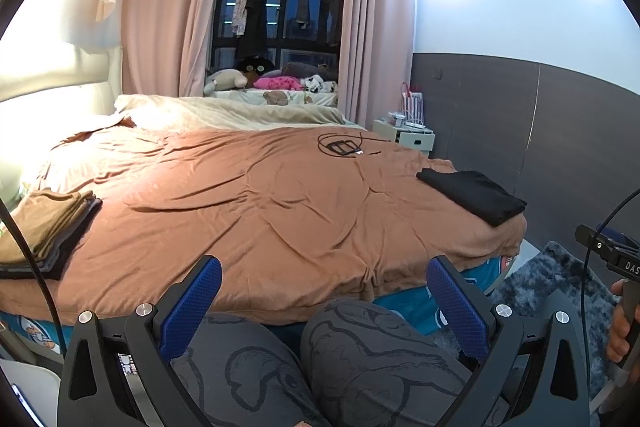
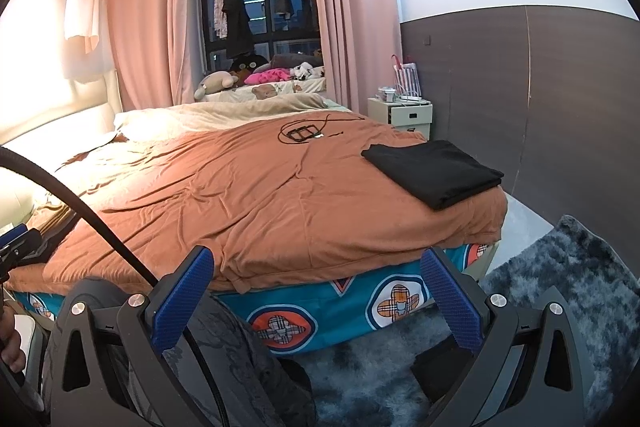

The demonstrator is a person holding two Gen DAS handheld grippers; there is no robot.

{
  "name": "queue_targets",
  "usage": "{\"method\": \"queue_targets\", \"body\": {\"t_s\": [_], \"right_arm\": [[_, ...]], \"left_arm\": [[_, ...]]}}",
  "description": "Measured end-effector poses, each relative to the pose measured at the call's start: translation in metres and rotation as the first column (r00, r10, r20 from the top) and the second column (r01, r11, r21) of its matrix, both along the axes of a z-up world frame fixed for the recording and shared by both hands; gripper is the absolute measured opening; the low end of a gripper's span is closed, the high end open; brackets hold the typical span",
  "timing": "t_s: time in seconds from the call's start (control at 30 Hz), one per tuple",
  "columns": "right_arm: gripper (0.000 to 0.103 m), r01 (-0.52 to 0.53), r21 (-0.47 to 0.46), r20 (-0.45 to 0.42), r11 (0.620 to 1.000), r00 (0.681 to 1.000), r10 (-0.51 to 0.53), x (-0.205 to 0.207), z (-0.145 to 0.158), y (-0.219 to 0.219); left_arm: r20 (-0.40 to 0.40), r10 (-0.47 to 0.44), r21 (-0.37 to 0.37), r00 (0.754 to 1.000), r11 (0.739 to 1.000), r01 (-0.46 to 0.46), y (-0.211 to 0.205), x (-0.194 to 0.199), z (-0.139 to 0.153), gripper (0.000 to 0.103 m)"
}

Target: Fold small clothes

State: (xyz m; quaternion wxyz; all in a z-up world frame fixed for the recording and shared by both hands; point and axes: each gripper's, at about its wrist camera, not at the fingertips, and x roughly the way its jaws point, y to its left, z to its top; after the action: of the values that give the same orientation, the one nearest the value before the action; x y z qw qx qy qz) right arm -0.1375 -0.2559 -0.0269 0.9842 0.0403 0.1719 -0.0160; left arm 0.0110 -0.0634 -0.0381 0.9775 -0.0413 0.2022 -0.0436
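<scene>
Clothes are lying in two places on the bed (image 1: pixel 280 195): a folded black garment (image 1: pixel 474 195) is sitting near the bed's right front corner, and a stack of folded clothes (image 1: pixel 48 231), tan on top with darker pieces beneath, is resting at the left edge. The left gripper (image 1: pixel 324 307) is hovering low in front of the bed with its blue-padded fingers (image 1: pixel 192 307) spread wide, holding nothing and touching nothing; between them the person's knees (image 1: pixel 360 347) in grey patterned trousers are showing. The right gripper (image 2: pixel 318 297) is likewise standing wide apart and empty, pointing at the bed's front edge above the patterned blue bed skirt (image 2: pixel 340 307) and the shaggy grey rug (image 2: pixel 560 287). In the right wrist view the stack is mostly hiding behind a black cable (image 2: pixel 92 211) and the other tool's body, so only a sliver of tan is showing. In the left wrist view a hand (image 1: pixel 622 323) gripping the right tool's handle is being cut off by the frame edge. A coiled cable with a small dark device (image 2: pixel 304 133) is lying further back on the orange cover; what the device is cannot be made out. Beyond it, a cream blanket (image 1: pixel 224 111) is bunching up, and soft toys (image 1: pixel 272 79) are piling by the dark window.
</scene>
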Motion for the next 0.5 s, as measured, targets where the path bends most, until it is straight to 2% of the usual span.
{"method": "queue_targets", "body": {"t_s": [0.5], "right_arm": [[0.103,0.002,-0.014,0.007,1.000,1.000,-0.002,-0.0022,-0.0004,0.0020]], "left_arm": [[0.002,0.007,-0.004,1.000,1.000,-0.007,-0.0018,-0.0020,0.0031,0.103]]}}
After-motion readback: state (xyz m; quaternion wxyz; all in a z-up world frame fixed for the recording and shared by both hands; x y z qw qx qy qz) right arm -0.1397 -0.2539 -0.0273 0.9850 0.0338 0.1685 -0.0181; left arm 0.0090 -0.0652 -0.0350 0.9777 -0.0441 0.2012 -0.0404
